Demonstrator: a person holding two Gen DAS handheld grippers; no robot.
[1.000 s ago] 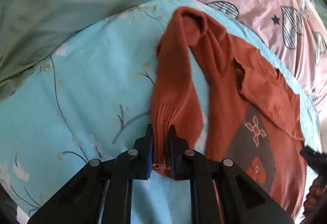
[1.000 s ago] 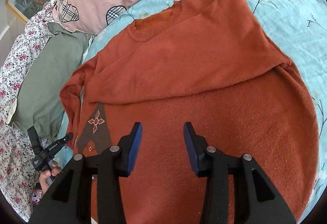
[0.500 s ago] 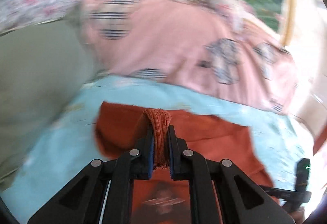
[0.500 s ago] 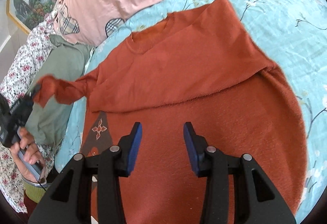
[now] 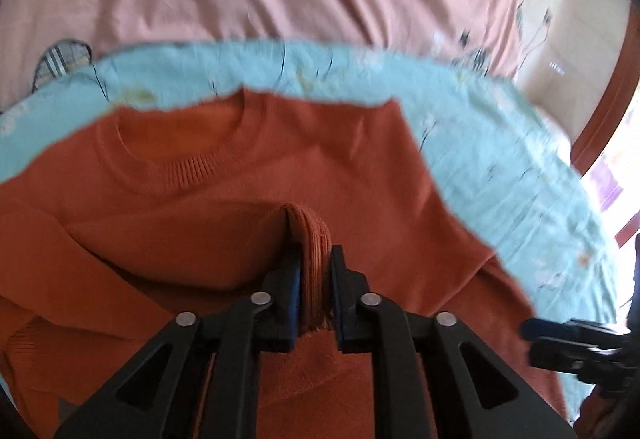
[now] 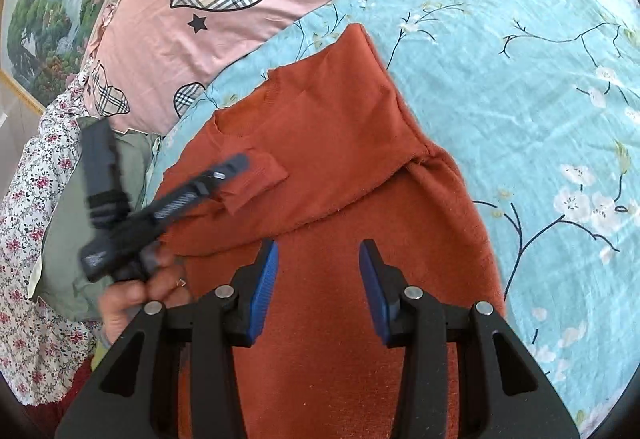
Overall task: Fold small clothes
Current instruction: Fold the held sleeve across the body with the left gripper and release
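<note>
An orange-brown knitted sweater [image 6: 344, 167] lies flat on a light blue floral sheet [image 6: 540, 87], its long axis running from the bottom centre of the right wrist view up toward the neckline [image 6: 244, 107] at centre left, so the collar points to the upper left of that frame. In the left wrist view the ribbed neckline [image 5: 188, 167] sits left of centre and the body fills the lower half. One sleeve is folded across the chest.

The left gripper [image 5: 314, 293] pinches the ribbed cuff [image 5: 316, 271] of the other sleeve between its blue pads; its jaws have just been opening a little, yet the cuff is between them and the pads touch it on both sides. The cuff stands upright out of the jaws, over the chest below the neckline. From the right wrist view that same gripper [image 6: 240, 167] reaches in from the left, blurred, a hand [image 6: 140, 291] around its handle.

The right gripper [image 6: 318, 291] hovers over the lower body of the sweater, jaws spread with nothing between them.

A pink pillowcase [image 6: 224, 23] with plaid hearts lies beyond the sheet's upper edge, and a green garment [image 6: 68, 223] at the left.
</note>
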